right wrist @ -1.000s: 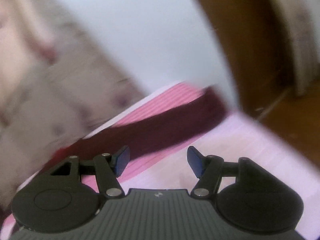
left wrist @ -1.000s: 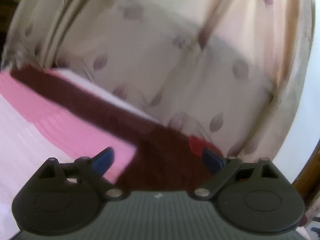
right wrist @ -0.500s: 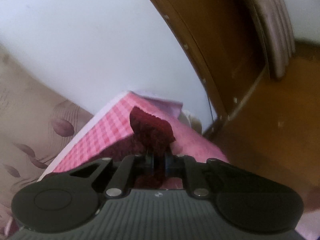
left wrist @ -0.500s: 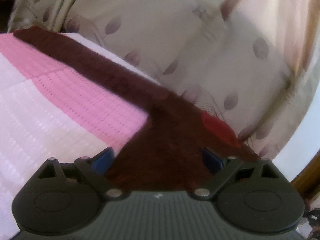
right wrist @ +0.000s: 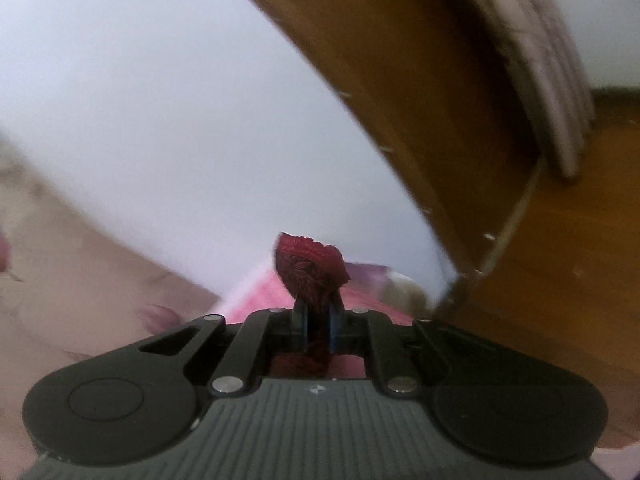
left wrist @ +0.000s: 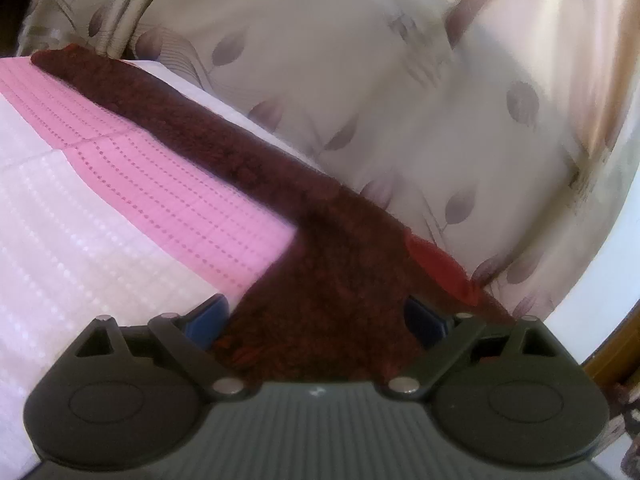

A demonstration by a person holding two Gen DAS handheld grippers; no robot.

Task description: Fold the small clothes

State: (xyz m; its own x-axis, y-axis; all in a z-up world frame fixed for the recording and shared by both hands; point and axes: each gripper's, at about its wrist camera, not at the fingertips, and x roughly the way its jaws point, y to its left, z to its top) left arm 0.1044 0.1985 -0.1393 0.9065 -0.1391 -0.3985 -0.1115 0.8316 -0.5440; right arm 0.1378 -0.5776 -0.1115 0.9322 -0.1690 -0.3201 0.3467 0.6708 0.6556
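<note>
A fuzzy maroon garment point(left wrist: 304, 240) is seen stretched along the far edge of a pink-and-white quilted bedspread point(left wrist: 120, 216), just in front of a pale curtain point(left wrist: 400, 100) printed with leaves — its long narrow part running away to the upper left, its wider part lying between the spread blue pads of the left gripper point(left wrist: 316, 320), whose jaws are held wide apart and are not pressed on the cloth. A bunched end of the same garment point(right wrist: 310, 266) is clamped between the nearly closed jaws of the right gripper point(right wrist: 318, 326) and is held up against a white wall point(right wrist: 160, 100), with brown wooden furniture point(right wrist: 440, 100) seen to the right.
</note>
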